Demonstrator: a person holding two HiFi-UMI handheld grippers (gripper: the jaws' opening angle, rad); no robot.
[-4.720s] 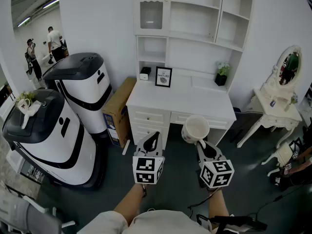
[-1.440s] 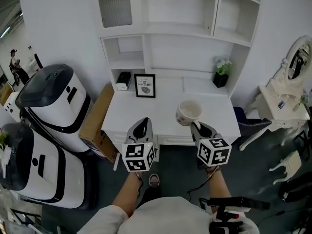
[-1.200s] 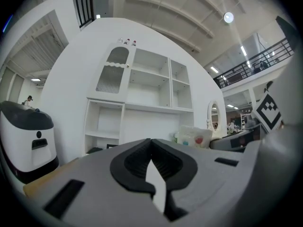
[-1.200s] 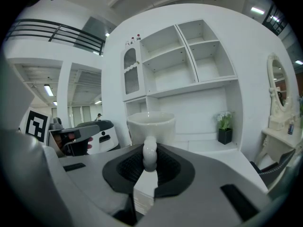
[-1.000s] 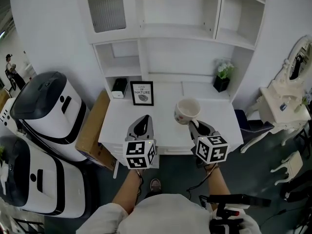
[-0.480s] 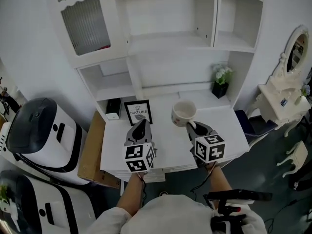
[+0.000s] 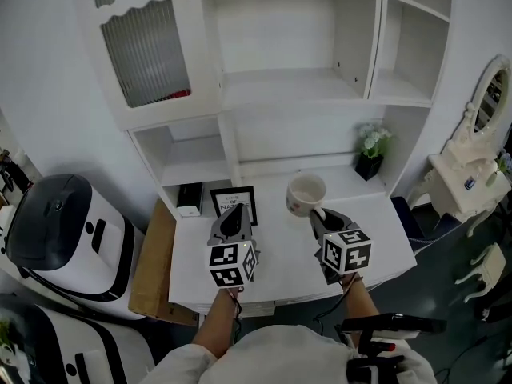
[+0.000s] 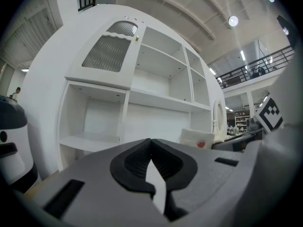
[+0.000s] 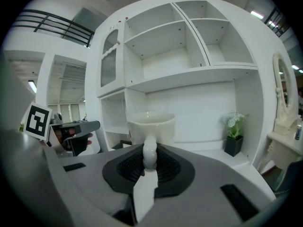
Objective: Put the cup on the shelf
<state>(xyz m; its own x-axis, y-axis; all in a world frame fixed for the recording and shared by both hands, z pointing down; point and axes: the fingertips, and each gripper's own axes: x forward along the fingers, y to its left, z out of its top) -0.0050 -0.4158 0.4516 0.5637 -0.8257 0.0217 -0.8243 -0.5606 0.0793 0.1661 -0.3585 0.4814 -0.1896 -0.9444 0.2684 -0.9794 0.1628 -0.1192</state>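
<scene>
My right gripper (image 9: 149, 163) is clamped narrow on the handle (image 9: 149, 151) of the cup (image 7: 305, 194). It carries the cup upright above the bench (image 7: 276, 250), ready to go level onto the shelf (image 7: 280, 86). Left gripper (image 8: 151, 162) is closed and empty (held clear, I judge).

Glossy glazed ceramic on the cup (image 7: 305, 193). Smooth white-painted wood across the shelf unit (image 7: 280, 86), ribbed glass in the cabinet door (image 7: 144, 46) at its upper left. Matt grey plastic on the right gripper (image 9: 149, 148), ribbed black pads (image 9: 171, 170).
</scene>
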